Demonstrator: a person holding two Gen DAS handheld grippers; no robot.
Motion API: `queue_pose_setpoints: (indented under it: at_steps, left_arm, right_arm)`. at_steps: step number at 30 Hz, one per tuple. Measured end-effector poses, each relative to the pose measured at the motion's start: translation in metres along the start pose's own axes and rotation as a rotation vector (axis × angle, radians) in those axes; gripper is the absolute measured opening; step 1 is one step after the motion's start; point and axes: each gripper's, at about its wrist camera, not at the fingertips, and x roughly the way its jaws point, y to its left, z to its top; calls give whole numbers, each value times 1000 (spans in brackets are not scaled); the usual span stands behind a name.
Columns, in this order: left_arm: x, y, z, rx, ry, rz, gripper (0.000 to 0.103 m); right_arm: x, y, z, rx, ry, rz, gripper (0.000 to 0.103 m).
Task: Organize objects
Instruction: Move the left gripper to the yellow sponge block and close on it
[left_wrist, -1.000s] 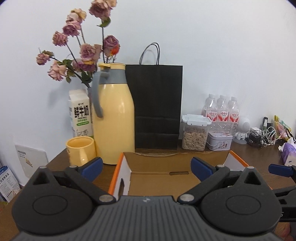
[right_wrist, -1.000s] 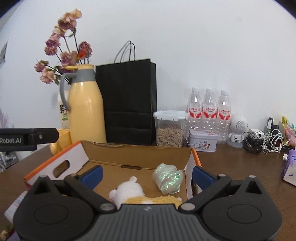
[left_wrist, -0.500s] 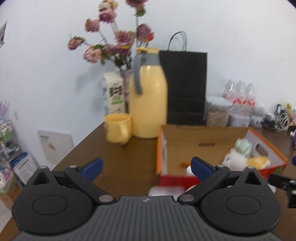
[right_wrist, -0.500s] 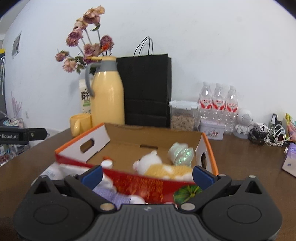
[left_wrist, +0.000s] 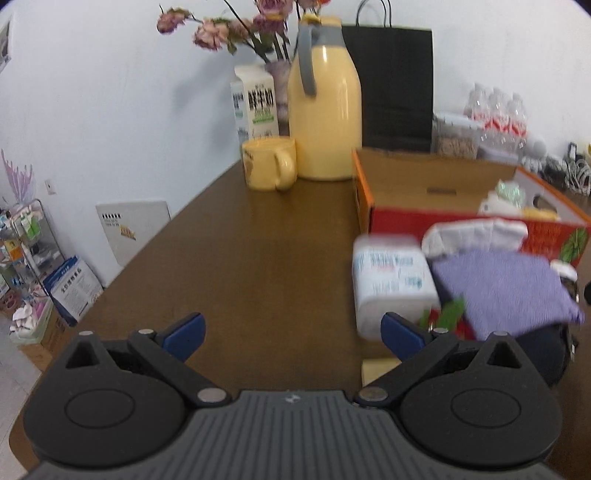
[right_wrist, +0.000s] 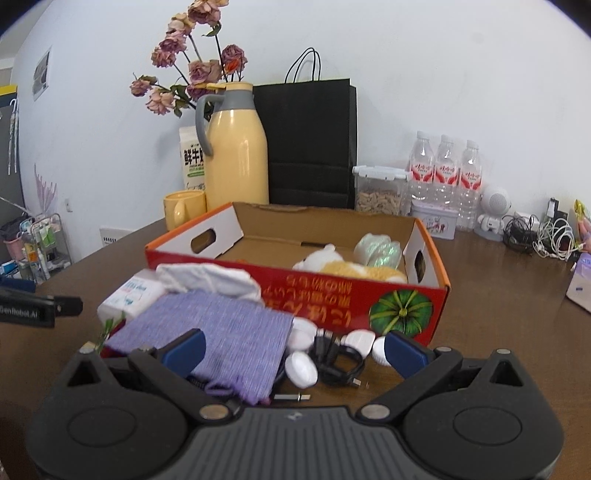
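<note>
On the table (right_wrist: 498, 295), the red cardboard box (right_wrist: 369, 302) serves as the collecting bin; a plush toy (right_wrist: 351, 267) already lies inside at its 3 o'clock end. The unsorted pile sits just outside its near wall, at 6 o'clock: purple cloth (right_wrist: 221, 332), tissue pack (left_wrist: 391, 277), black cable (right_wrist: 338, 360). The right gripper (right_wrist: 293, 347) hovers over that pile, jaws wide apart, holding nothing. The left gripper (left_wrist: 291, 332), at 9 o'clock from the pile, is likewise spread and empty.

Before my right claw (right_wrist: 293, 349), a cloth (right_wrist: 218, 332) on the counter (right_wrist: 498, 314), cable (right_wrist: 336, 358) and caps (right_wrist: 301, 369) to its right, box (right_wrist: 369, 299) behind them, plush toy (right_wrist: 347, 266) inside it, jug (right_wrist: 236, 147) and bag (right_wrist: 314, 144) behind the box, mug (right_wrist: 183, 208) left of the jug
</note>
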Motion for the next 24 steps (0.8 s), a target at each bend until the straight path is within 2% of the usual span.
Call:
queue_pose_setpoints:
  at_steps: [4, 10, 24]
  left_arm:
    - [-1, -5, -14, 24, 46, -30, 103]
    - [2, -20, -21, 52, 70, -64, 103]
    - [15, -28, -21, 44, 88, -56, 103]
  right_arm:
    - [-5, 2, -6, 0, 12, 2, 103]
    - [-10, 4, -13, -2, 31, 3, 103]
    - [-9, 1, -20, 1, 57, -4, 103]
